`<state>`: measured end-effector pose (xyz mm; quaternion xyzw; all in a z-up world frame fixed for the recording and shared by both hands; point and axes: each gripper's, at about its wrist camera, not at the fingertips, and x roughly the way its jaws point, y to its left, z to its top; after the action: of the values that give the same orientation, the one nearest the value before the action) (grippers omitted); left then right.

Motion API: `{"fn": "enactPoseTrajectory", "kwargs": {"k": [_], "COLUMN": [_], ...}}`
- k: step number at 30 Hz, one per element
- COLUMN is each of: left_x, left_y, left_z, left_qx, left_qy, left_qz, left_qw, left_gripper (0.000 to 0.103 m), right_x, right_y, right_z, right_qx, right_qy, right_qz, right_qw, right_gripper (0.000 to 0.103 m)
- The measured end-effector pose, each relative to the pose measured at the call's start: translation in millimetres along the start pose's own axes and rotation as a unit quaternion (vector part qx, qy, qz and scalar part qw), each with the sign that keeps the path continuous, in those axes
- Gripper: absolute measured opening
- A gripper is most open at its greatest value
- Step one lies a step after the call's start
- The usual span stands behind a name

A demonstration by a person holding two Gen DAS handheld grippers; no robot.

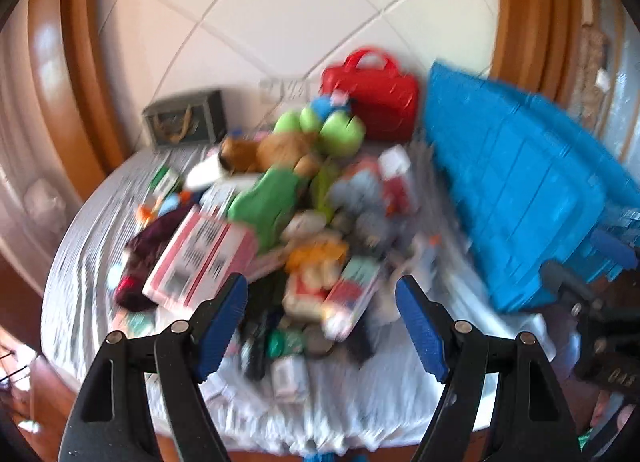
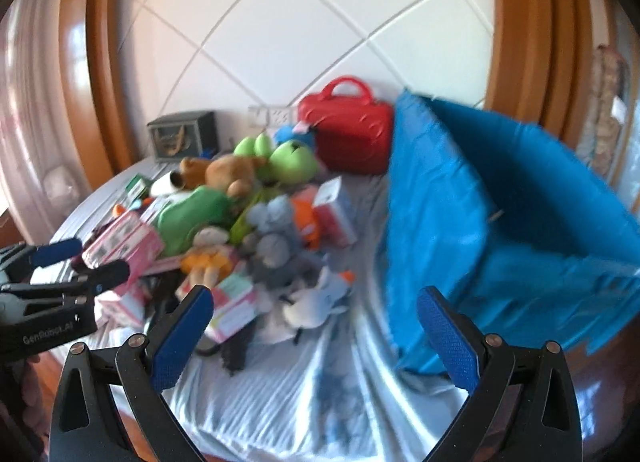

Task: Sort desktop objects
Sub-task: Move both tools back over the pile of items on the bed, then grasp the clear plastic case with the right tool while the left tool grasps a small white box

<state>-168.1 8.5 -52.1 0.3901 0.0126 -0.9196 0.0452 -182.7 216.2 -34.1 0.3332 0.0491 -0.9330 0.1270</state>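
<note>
Both hand-held grippers, left (image 1: pixel 320 302) and right (image 2: pixel 314 312), spread empty over plush toys (image 2: pixel 276 242); fabric bin (image 2: pixel 500 222) beside.

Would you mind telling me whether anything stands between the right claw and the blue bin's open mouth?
Nothing visible does. The right claw is open and empty above bare sheet; the blue bin stands just right of it, its mouth facing the pile of toys.

Wood frame (image 2: pixel 100 62) flanks white quilted wall panel (image 2: pixel 320 22)
</note>
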Motion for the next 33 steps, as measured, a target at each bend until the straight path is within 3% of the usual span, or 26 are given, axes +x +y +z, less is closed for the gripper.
{"fn": "enactPoseTrajectory", "kwargs": {"k": [5, 12, 22, 28, 31, 33], "left_x": [11, 22, 87, 124, 134, 143], "left_y": [45, 108, 154, 170, 170, 166], "left_z": [-24, -45, -91, -127, -137, -141], "left_qx": [-0.033, -0.050, -0.005, -0.008, -0.011, -0.020], "left_qy": [0.045, 0.060, 0.134, 0.182, 0.191, 0.194], "left_qz": [0.038, 0.059, 0.009, -0.009, -0.014, -0.020], "left_qw": [0.9977, 0.9952, 0.9909, 0.9833, 0.9814, 0.9806], "left_gripper": [0.076, 0.076, 0.076, 0.076, 0.076, 0.076], "right_x": [27, 55, 100, 118, 126, 132], "right_y": [23, 64, 131, 171, 184, 188], "right_z": [-11, -24, -75, -109, -120, -124], "right_qx": [-0.007, -0.005, 0.032, 0.023, 0.013, 0.012], "right_qy": [0.041, 0.073, 0.151, 0.189, 0.202, 0.209], "right_qz": [0.017, 0.029, 0.008, 0.061, 0.070, 0.077], "right_qw": [0.999, 0.997, 0.988, 0.980, 0.977, 0.975], "right_gripper": [0.103, 0.103, 0.103, 0.102, 0.075, 0.074]}}
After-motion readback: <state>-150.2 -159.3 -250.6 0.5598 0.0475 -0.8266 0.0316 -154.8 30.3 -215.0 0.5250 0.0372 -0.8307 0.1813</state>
